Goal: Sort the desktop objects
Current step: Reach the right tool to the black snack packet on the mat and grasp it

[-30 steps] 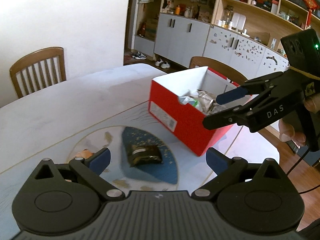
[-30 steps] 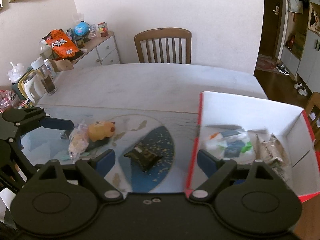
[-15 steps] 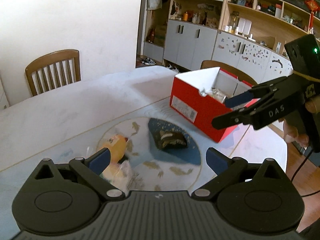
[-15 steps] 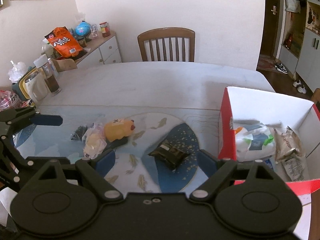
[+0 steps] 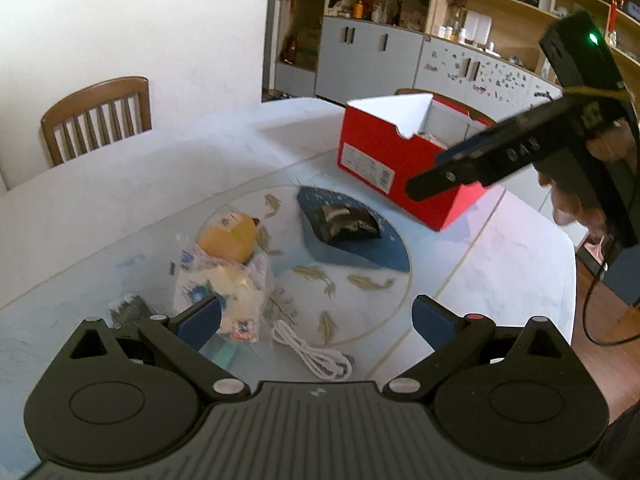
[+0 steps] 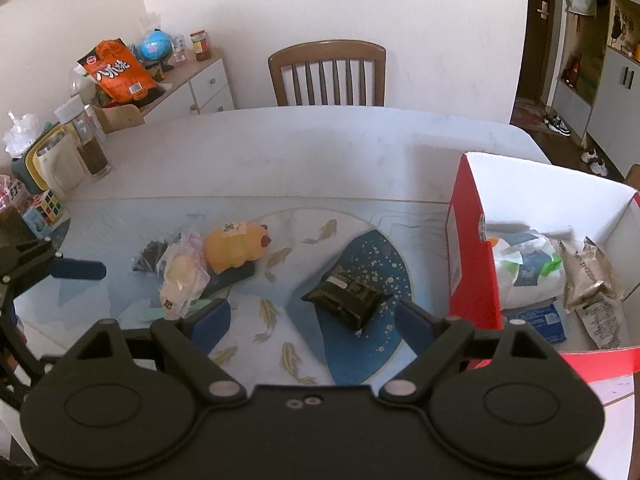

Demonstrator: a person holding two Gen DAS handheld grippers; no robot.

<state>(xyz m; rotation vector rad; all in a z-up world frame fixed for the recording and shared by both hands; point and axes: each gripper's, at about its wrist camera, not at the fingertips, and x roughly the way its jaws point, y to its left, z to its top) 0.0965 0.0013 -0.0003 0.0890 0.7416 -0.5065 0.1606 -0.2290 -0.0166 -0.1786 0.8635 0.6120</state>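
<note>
Now you've pulled both grippers back from the red box (image 6: 468, 256); left gripper (image 5: 316, 316) and right gripper (image 6: 312, 320) have jaws wide, empty. Dark packet (image 6: 344, 294) at 12 o'clock awaits boxing.

A red box (image 6: 468, 264) stands open on the desk, packets inside. Beside it lies a flat dark packet (image 6: 346, 294). Farther left a yellow toy (image 6: 236, 246) touches a clear bag of snacks (image 6: 182, 280); a white cable (image 5: 316, 356) lies coiled nearby.

The right gripper (image 6: 312, 320) hangs spread above a dark packet (image 6: 343, 295); the red box (image 6: 472, 264) fills the right edge.
</note>
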